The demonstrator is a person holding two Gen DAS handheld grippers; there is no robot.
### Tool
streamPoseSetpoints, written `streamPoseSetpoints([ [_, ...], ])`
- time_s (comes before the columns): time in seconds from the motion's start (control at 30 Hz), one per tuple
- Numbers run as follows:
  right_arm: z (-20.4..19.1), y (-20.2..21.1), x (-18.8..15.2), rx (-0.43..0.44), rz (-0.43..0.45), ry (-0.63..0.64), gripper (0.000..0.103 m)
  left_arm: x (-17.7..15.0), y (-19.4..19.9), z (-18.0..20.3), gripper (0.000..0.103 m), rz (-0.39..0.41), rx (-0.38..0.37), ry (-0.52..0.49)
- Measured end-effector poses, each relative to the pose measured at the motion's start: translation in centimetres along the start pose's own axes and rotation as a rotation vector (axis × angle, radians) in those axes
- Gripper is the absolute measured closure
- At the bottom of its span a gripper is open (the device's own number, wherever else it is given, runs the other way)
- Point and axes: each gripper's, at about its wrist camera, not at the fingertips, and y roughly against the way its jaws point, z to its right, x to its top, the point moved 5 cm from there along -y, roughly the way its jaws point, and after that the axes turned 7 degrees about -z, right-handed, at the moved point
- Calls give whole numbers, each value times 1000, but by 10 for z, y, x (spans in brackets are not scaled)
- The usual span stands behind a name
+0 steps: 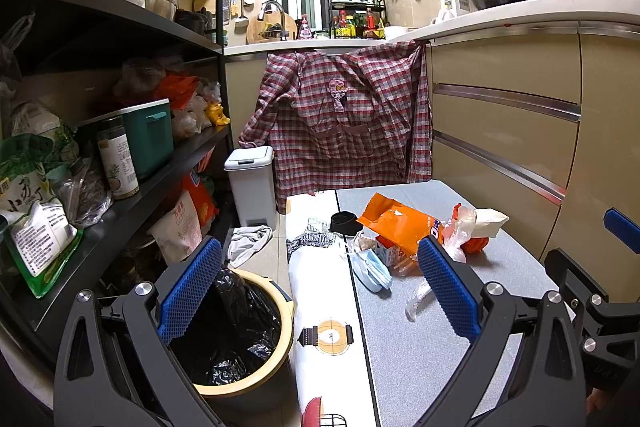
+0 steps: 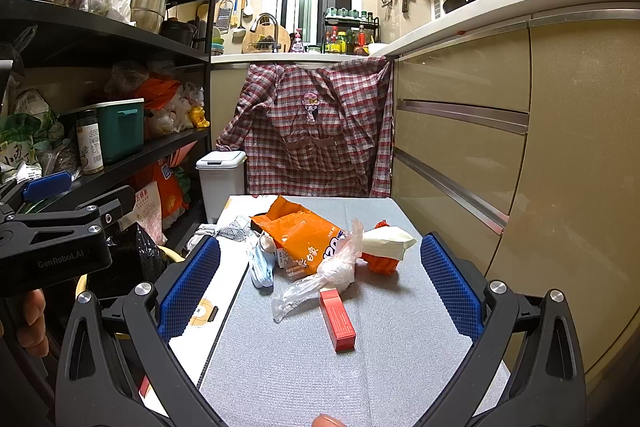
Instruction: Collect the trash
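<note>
A pile of trash lies on the grey table (image 2: 320, 367): an orange snack bag (image 2: 304, 231), a clear plastic wrapper (image 2: 320, 279), a red box (image 2: 338, 319), a blue face mask (image 2: 260, 267), a white packet (image 2: 388, 241) and an orange scrap (image 2: 380, 263). The bag (image 1: 396, 223) and mask (image 1: 372, 271) also show in the left wrist view. A bin with a black liner (image 1: 236, 331) stands left of the table. My left gripper (image 1: 320, 291) is open and empty, above the bin and table edge. My right gripper (image 2: 320, 287) is open and empty, facing the pile.
A black shelf rack (image 1: 120, 187) full of food bags runs along the left. Beige drawers (image 2: 460, 147) line the right. A white pedal bin (image 2: 220, 179) and a hanging plaid apron (image 2: 316, 131) stand behind the table. A patterned cloth (image 1: 320, 307) covers the table's left strip.
</note>
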Motion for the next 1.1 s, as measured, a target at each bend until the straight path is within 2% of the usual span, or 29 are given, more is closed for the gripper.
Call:
streamPoseSetpoints([
  [0.27,-1,-2,-2,1,-12,0,5,0,0,0,8,-2,-1,0],
  [0.63,24,-34,-23,-29,-146,-53,5,3,-8,-24,8,-53,3,68],
  [0.77,27,-63,-36,-40,-209,-52,5,3,-12,-26,8,-66,9,67],
  [1.0,20,-132,-64,-68,-265,-32,5,5,-14,-33,8,-61,44,55],
  [1.1,20,-165,-82,-76,-309,-33,19,9,-17,-39,8,-59,37,84],
])
